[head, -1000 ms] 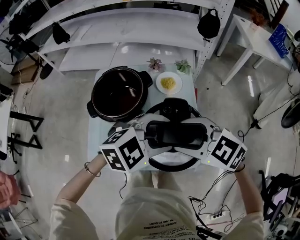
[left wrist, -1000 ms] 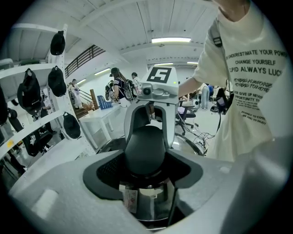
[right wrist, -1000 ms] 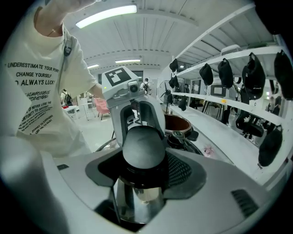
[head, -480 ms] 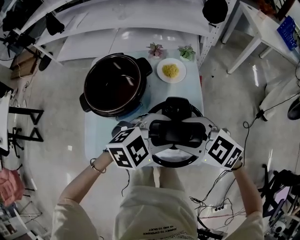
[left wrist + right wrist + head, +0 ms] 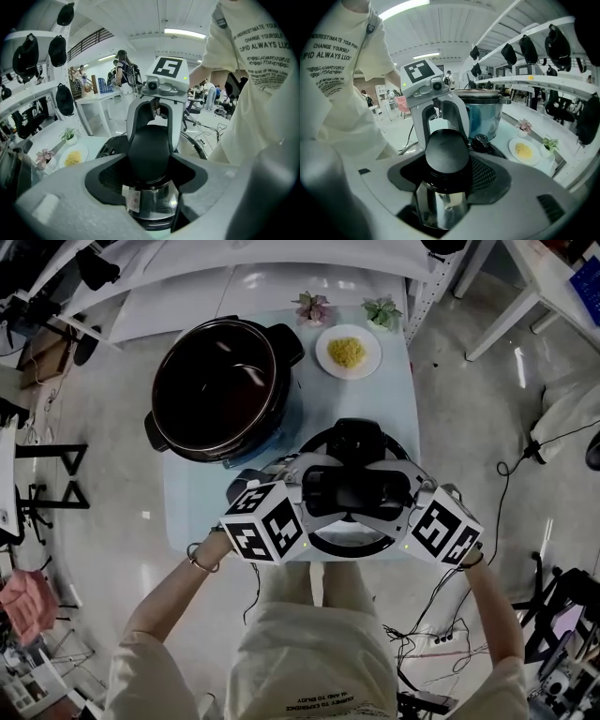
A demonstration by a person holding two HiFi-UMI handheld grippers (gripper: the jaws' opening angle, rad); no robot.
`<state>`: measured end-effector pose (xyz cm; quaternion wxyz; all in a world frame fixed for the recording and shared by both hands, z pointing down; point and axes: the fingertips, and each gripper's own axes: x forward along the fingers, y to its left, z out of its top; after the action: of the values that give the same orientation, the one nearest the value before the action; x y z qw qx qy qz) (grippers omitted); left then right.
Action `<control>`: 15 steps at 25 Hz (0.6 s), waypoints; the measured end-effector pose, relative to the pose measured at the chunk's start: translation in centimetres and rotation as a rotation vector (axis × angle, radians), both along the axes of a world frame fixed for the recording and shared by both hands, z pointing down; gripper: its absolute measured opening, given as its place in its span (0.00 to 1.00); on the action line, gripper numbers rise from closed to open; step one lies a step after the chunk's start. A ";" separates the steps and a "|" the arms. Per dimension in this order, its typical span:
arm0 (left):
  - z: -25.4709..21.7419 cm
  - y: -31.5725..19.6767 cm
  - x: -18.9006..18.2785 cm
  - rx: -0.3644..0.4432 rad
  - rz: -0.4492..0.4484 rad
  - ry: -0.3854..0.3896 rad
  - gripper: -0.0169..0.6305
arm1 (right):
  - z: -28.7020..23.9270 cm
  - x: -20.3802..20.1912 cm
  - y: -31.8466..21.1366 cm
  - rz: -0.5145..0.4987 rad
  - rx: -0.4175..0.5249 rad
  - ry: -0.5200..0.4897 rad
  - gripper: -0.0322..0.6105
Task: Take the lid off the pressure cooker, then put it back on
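The pressure cooker pot stands open on the left of the small table. Its round black lid is over the table's front right part, next to the pot; whether it rests on the table I cannot tell. My left gripper is shut on the left end of the lid's black handle, and my right gripper on the right end. In the left gripper view the handle fills the jaws, with the right gripper facing it. The right gripper view shows the handle and the pot behind.
A white plate of yellow food sits at the table's back right, with two small potted plants behind it. White shelves run along the far side. Cables lie on the floor to the right.
Both grippers have come down together with the lid held between them, closer to the table beside the pot. The grip on the handle looks the same.
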<state>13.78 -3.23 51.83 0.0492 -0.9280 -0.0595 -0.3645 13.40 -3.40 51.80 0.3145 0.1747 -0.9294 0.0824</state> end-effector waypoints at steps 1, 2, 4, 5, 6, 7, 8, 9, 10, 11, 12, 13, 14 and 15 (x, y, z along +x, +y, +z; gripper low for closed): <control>0.3 0.0 0.0 -0.001 -0.001 -0.004 0.46 | 0.3 0.0 0.0 -0.001 -0.002 0.003 0.48; 0.6 -0.1 0.0 -0.002 -0.002 -0.007 0.46 | 0.6 0.0 -0.1 -0.001 -0.003 0.005 0.48; 1.3 -0.1 0.0 -0.003 -0.005 -0.012 0.46 | 1.3 0.0 -0.1 -0.001 -0.007 0.010 0.48; 1.6 -0.1 0.0 -0.004 -0.007 -0.016 0.46 | 1.6 0.0 -0.2 -0.001 -0.009 0.014 0.48; 1.9 -0.1 0.0 -0.005 -0.008 -0.019 0.46 | 1.8 0.0 -0.1 -0.001 -0.011 0.019 0.48; 2.2 0.0 0.0 -0.006 -0.009 -0.022 0.46 | 2.1 0.0 -0.1 -0.002 -0.013 0.022 0.48; 2.4 0.1 -0.1 -0.007 -0.009 -0.026 0.46 | 2.3 0.0 0.0 -0.003 -0.014 0.024 0.48; 2.6 0.1 -0.1 -0.008 -0.009 -0.029 0.46 | 2.5 0.0 0.1 -0.003 -0.015 0.026 0.48; 2.8 0.2 -0.1 -0.009 -0.010 -0.031 0.46 | 2.6 0.0 0.1 -0.003 -0.016 0.029 0.48; 3.0 0.2 -0.1 -0.008 -0.012 -0.032 0.46 | 2.8 0.0 0.1 -0.002 -0.017 0.031 0.48; 3.2 0.2 -0.1 -0.007 -0.014 -0.034 0.46 | 3.0 0.0 0.1 -0.002 -0.017 0.033 0.48; 3.4 0.2 -0.1 -0.005 -0.016 -0.036 0.46 | 3.1 0.0 0.1 -0.003 -0.016 0.038 0.48; 3.5 0.2 -0.1 -0.003 -0.018 -0.038 0.46 | 3.3 0.0 0.1 -0.004 -0.014 0.043 0.48; 3.7 0.2 -0.1 -0.002 -0.020 -0.041 0.46 | 3.5 0.0 0.1 -0.005 -0.014 0.048 0.48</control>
<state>13.71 -2.99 55.55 0.0436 -0.9210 -0.0517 -0.3836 13.41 -3.27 55.27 0.3380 0.1719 -0.9215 0.0836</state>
